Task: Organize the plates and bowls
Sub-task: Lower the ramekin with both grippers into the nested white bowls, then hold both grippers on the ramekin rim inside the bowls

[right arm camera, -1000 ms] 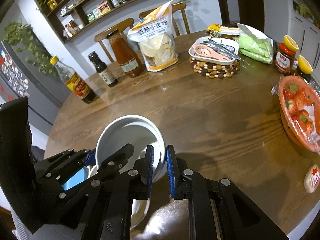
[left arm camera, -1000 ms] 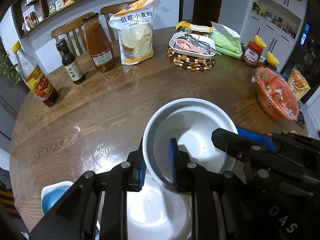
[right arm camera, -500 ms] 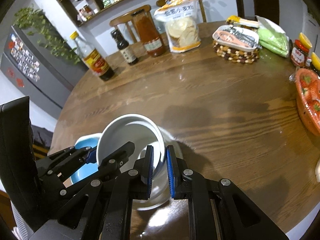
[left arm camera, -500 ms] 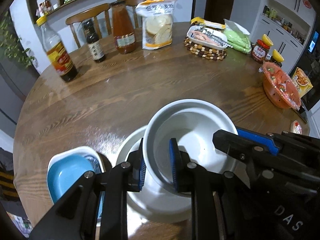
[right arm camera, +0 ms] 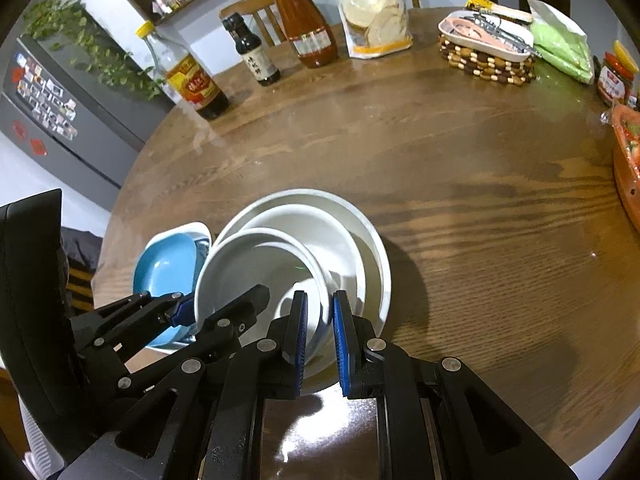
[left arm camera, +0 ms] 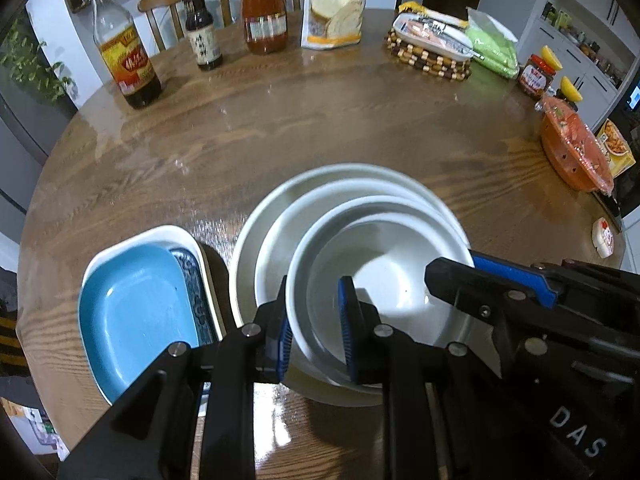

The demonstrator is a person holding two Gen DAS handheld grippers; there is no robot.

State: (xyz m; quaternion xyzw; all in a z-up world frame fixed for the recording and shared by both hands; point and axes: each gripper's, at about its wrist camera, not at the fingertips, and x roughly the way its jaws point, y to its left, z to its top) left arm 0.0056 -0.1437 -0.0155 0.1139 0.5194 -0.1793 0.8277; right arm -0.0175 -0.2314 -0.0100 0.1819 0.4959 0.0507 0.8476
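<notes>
A small white bowl [left arm camera: 384, 264] hangs tilted over a stack of two larger white dishes [left arm camera: 256, 240] on the round wooden table [left arm camera: 280, 128]. My left gripper [left arm camera: 314, 320] is shut on the bowl's near left rim. My right gripper [right arm camera: 320, 320] is shut on the bowl's right rim [right arm camera: 316, 268]; the stack [right arm camera: 376, 248] shows under it. A blue dish [left arm camera: 132, 312] lies in a white rectangular plate [left arm camera: 180, 236] just left of the stack, also seen in the right wrist view [right arm camera: 168, 264].
At the far edge stand an oil bottle [left arm camera: 120, 48], a soy bottle [left arm camera: 202, 32], a sauce jar [left arm camera: 264, 12] and a flour bag [left arm camera: 334, 4]. A tray on a beaded mat [left arm camera: 432, 44] and an orange basket [left arm camera: 576, 148] are at the right.
Both grippers have lifted the small white bowl higher and pulled back; the stack below and the blue dish have come into fuller view. Both grips hold.
</notes>
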